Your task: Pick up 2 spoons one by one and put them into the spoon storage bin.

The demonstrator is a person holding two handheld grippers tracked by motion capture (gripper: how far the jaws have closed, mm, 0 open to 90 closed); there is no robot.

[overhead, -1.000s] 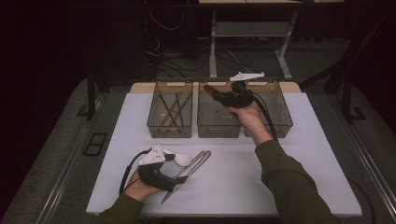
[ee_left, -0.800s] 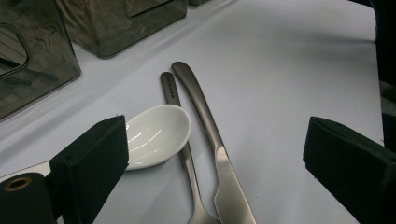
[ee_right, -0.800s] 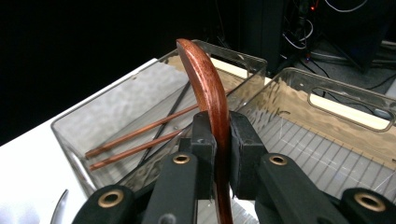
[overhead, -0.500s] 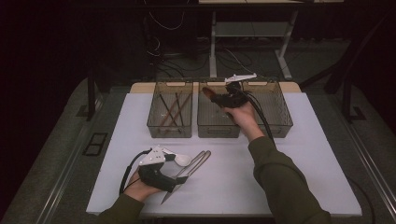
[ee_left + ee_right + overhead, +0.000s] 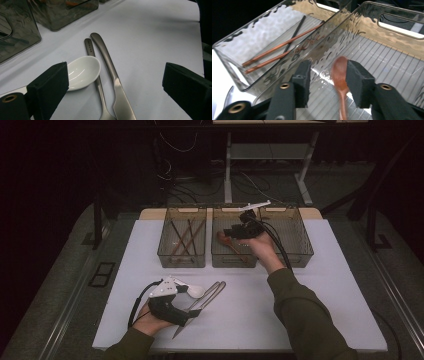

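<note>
My right gripper (image 5: 234,232) hangs over the middle clear bin (image 5: 219,256). Its jaws have just been opening and stand apart. A brown wooden spoon (image 5: 340,80), blurred, hangs loose between them near the right-hand pad (image 5: 358,82), above the ribbed bin floor; from above, the wooden spoon (image 5: 226,241) lies low in that bin. Near the table's front, my left gripper (image 5: 116,75) is open and low over a white ceramic spoon (image 5: 82,72), a metal spoon handle (image 5: 93,65) and a metal knife (image 5: 110,67). The left gripper (image 5: 192,301) touches none of them.
Three clear bins stand in a row at the back of the white table (image 5: 325,285). The left bin (image 5: 181,257) holds several brown chopsticks (image 5: 282,46). The right bin (image 5: 300,251) sits behind my right hand. Dark floor drops off past every table edge.
The right gripper's jaws have opened and let go of the wooden spoon, which now sits lower in the middle bin. The left gripper has stayed put.
</note>
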